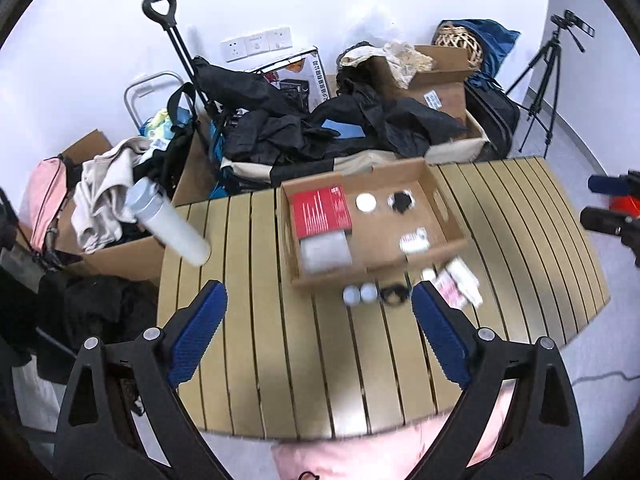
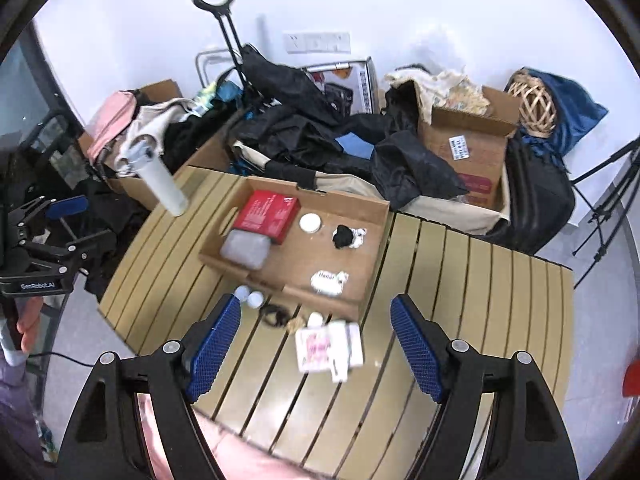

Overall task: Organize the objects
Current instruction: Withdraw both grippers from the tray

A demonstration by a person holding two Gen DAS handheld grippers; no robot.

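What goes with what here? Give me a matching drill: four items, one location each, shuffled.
Items:
1. red box
2. two white balls
3. white bottle
4. wicker ball

Places:
A. on the slatted table, just outside the near wall of the cardboard tray
B. back right, against blue fabric
C. inside the cardboard tray, far left corner
D. standing at the table's left edge

Pairs: 1-C, 2-A, 3-D, 4-B
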